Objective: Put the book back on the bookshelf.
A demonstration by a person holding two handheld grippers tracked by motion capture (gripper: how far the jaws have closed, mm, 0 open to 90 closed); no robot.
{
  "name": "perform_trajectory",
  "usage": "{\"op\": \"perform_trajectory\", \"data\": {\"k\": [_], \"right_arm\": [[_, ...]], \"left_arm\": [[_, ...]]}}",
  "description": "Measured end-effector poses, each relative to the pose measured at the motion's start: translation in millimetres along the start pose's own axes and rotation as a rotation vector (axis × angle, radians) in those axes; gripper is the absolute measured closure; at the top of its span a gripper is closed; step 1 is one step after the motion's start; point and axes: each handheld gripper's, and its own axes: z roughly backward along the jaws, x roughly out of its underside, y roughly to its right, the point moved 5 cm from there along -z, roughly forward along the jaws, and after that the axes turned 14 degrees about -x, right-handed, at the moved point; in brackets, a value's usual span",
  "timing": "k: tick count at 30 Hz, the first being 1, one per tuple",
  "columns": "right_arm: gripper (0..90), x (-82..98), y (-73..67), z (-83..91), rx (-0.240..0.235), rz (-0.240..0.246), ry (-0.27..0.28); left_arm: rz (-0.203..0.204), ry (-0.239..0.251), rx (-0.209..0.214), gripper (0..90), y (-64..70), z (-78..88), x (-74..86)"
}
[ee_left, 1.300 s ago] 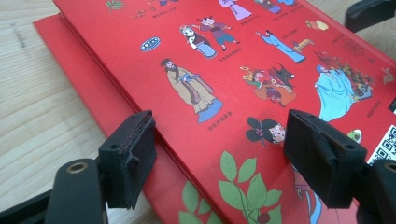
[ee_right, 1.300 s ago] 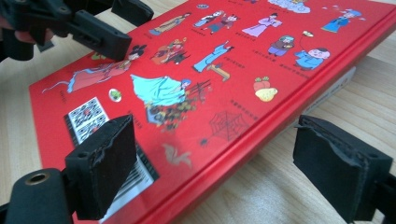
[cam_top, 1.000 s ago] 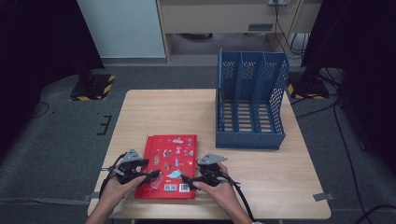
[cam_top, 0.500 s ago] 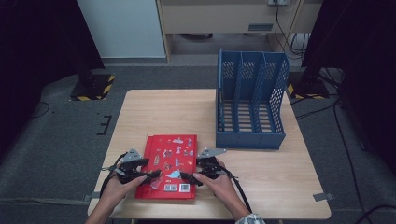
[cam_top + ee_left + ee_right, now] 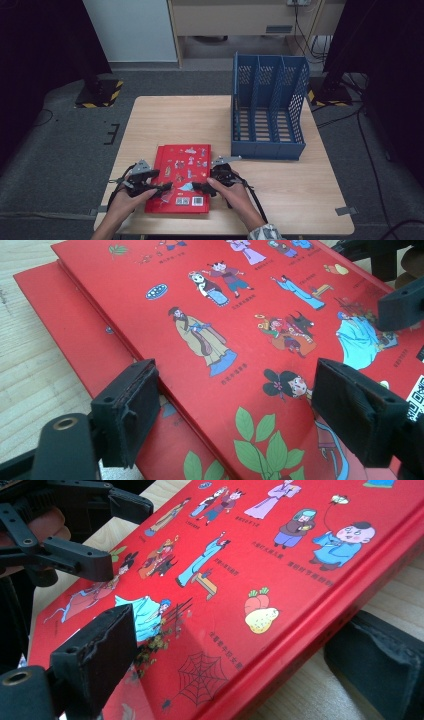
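Note:
A red picture book (image 5: 182, 170) lies flat on the table's front half. My left gripper (image 5: 167, 187) is at its front left and my right gripper (image 5: 197, 187) at its front right, their tips facing over the cover. In the left gripper view the cover's edge (image 5: 250, 315) runs between my left gripper's (image 5: 245, 410) wide jaws, and a lower red layer (image 5: 60, 340) shows beneath. In the right gripper view my right gripper (image 5: 240, 655) has one jaw above the cover (image 5: 280, 555) and the other beside the book's edge on the table. Both grippers' jaws have just been opening; no pad presses.
A blue three-slot file rack (image 5: 267, 115) stands at the table's back right. Bare wood of the table (image 5: 175, 120) lies behind the book. Black stands and cables are on the floor around the table.
My right hand has shifted a little left and in against the book's right edge. The left hand and the book have stayed put.

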Motion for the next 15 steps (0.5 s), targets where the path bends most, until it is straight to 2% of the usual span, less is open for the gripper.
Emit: {"op": "perform_trajectory", "data": {"k": [6, 9, 13, 15], "right_arm": [[5.3, -0.8, -0.4, -2.1, 0.016, 0.004, 0.001], [8.6, -2.5, -1.5, -0.8, 0.032, 0.042, 0.013], [9.9, -3.4, -2.9, -0.3, 0.042, 0.061, 0.020], [10.9, -5.6, -5.2, 1.4, 0.050, 0.082, 0.037]], "left_arm": [[-0.005, 0.000, 0.000, 16.4, 0.6, -0.3, 0.0], [-0.006, -0.001, 0.000, 16.2, 0.8, -0.4, 0.0], [-0.007, -0.002, 0.002, 16.0, 0.4, 0.1, 0.1], [0.009, -0.002, 0.014, 16.1, -0.7, 0.9, 0.0]]}}
